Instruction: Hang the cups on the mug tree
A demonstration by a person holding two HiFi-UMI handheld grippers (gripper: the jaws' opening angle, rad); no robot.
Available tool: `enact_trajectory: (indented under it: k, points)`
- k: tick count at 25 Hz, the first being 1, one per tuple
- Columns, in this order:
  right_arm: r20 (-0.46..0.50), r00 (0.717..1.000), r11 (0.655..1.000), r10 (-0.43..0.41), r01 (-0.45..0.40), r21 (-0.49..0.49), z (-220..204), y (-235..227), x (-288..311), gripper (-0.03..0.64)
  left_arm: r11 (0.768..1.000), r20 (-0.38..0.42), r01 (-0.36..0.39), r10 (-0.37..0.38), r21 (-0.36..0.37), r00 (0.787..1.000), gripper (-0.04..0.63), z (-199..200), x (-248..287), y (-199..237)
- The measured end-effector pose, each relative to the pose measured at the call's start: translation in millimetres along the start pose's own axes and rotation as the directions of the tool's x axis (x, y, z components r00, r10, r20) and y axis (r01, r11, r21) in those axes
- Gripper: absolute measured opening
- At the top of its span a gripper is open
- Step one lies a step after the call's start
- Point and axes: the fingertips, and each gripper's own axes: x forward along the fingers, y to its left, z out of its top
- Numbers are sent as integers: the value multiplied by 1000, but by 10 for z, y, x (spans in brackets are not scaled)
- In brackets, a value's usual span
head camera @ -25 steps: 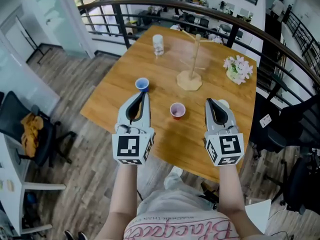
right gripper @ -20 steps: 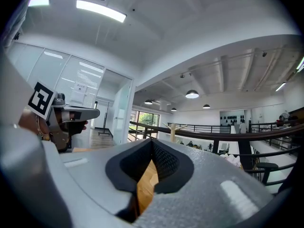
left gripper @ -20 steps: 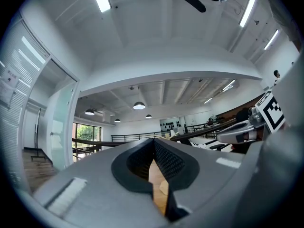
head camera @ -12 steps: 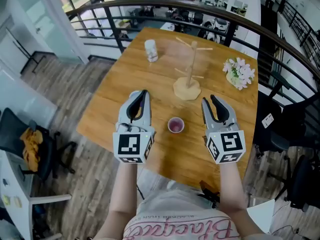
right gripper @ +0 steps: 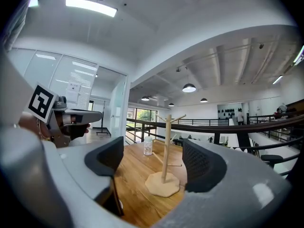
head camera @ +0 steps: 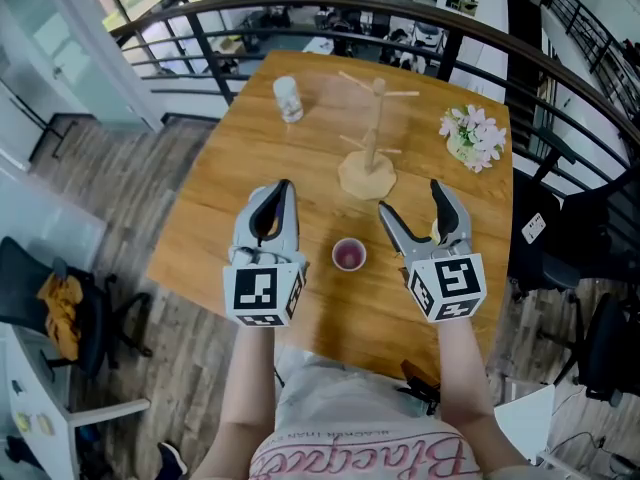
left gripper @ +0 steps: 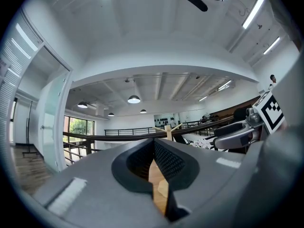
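The wooden mug tree (head camera: 370, 133) stands upright on its round base at the table's far middle; it also shows in the right gripper view (right gripper: 166, 148). A pink cup (head camera: 348, 255) sits upright on the table between my two grippers. My left gripper (head camera: 281, 190) is shut and empty, to the left of the pink cup; its jaws meet in its own view (left gripper: 153, 148). My right gripper (head camera: 412, 200) is open, its jaws have just been opening, and nothing is between them (right gripper: 154, 161). It points at the tree's base. No blue cup shows; the left gripper covers that spot.
A pale cup (head camera: 288, 98) stands at the table's far left (right gripper: 148, 146). A pot of pink-white flowers (head camera: 472, 136) sits at the far right. The wooden table (head camera: 230, 168) has a dark railing (head camera: 330, 3) behind it and office chairs to both sides.
Both grippers moved forward over the table toward the mug tree. The right jaws went from shut to wide open. The blue cup passed out of sight under the left gripper.
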Motion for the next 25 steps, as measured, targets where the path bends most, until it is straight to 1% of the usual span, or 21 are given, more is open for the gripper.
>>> enact_trajectory:
  k: [5, 11, 18, 25]
  points:
    - [-16, 1000, 1000, -21, 20, -6, -78, 111, 32, 383, 999, -7, 35, -36, -14, 999, 11, -67, 28, 78]
    - [-18, 999, 999, -51, 51, 9, -212, 306, 2, 380, 996, 4, 85, -85, -10, 996, 11, -127, 41, 162]
    - [-64, 995, 995, -82, 85, 53, -563, 545, -4, 374, 991, 2, 134, -134, -16, 991, 11, -258, -55, 232]
    - [-129, 985, 988, -112, 124, 92, -977, 649, 8, 374, 983, 7, 181, -181, -16, 983, 11, -325, -86, 250]
